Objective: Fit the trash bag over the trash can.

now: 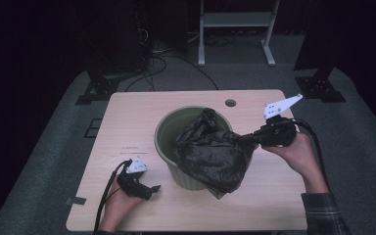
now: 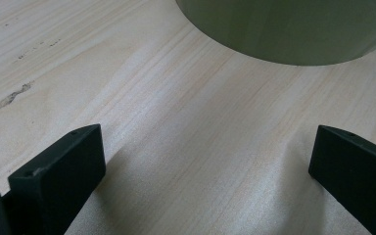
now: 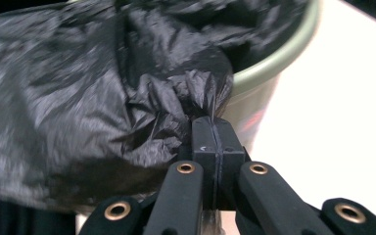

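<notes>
A pale green bin (image 1: 162, 131) stands in the middle of the wooden table (image 1: 127, 112). A crumpled black plastic bag (image 1: 210, 152) lies partly inside it and hangs over its front right rim. My right gripper (image 1: 248, 138) reaches in from the right and is shut on a bunched fold of the bag. The right gripper view shows its jaws (image 3: 214, 128) pressed together on the bag (image 3: 78, 88), just outside the bin's rim (image 3: 274, 58). My left gripper (image 1: 154, 188) rests on the table at the front left. It (image 2: 205, 147) is open with nothing between its jaws, facing the bin's wall (image 2: 284, 29).
A round cable hole (image 1: 230, 103) sits near the table's far edge. Behind the table, on the dark floor, are a white frame stand (image 1: 235, 19), black stand feet (image 1: 98, 88) and cables. Bare tabletop lies to the left of the bin.
</notes>
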`<state>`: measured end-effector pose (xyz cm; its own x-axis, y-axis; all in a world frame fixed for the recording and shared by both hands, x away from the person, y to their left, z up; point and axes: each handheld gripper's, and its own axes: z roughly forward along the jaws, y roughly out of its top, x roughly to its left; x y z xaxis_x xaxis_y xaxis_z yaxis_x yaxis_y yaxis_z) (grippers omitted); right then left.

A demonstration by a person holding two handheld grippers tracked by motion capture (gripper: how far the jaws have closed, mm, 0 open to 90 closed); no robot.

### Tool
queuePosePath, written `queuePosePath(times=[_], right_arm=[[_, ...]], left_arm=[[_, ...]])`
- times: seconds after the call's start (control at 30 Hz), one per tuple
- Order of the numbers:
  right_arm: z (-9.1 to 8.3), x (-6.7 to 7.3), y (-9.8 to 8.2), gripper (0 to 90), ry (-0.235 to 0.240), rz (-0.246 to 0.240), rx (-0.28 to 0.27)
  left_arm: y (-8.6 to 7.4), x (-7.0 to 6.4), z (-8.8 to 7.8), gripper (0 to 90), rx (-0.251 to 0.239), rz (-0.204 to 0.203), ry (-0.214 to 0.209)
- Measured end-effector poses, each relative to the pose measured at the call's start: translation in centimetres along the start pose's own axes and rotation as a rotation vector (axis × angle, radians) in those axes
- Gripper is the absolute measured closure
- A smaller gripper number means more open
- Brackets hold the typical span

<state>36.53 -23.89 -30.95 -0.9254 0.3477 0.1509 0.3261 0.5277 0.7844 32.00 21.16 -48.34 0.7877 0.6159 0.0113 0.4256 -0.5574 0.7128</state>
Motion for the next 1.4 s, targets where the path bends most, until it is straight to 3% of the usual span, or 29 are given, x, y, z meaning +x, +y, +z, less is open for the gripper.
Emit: queuePosePath(times=[0.17,0.37,0.63,0.83,0.87,1.03,1.13,1.33,1.4], right_arm=[[0.0,-1.3,1.0,89.6,-0.072,0.0,-0.04],[0.4,-3.6,3.8,89.5,-0.165,-0.013,-0.06],[2.5,-6.6,6.5,87.2,-0.218,0.001,-0.049],[2.3,-6.7,6.1,58.7,-0.237,0.023,-0.083],[2.3,-6.7,6.1,58.7,-0.237,0.023,-0.083],[0.6,-6.2,5.8,41.0,-0.258,0.052,-0.138],[0.1,-6.0,5.6,33.7,-0.254,0.058,-0.154],[-0.2,-5.4,5.0,13.4,-0.223,0.075,-0.174],[-0.2,-5.3,4.9,12.5,-0.213,0.072,-0.176]], left_arm=[[0.0,0.0,0.0,0.0,0.0,0.0,0.0],[0.0,0.0,0.0,0.0,0.0,0.0,0.0],[0.0,0.0,0.0,0.0,0.0,0.0,0.001],[0.0,0.0,0.0,0.0,-0.003,-0.003,-0.004],[0.0,0.0,0.0,0.0,-0.003,-0.003,-0.004],[0.5,0.0,-1.0,0.0,-0.013,-0.008,-0.009],[0.9,0.1,-2.0,0.0,-0.054,-0.033,-0.043],[2.4,0.1,-4.6,0.0,-0.102,-0.024,-0.058],[3.0,0.1,-5.9,2.0,-0.118,-0.018,-0.072]])
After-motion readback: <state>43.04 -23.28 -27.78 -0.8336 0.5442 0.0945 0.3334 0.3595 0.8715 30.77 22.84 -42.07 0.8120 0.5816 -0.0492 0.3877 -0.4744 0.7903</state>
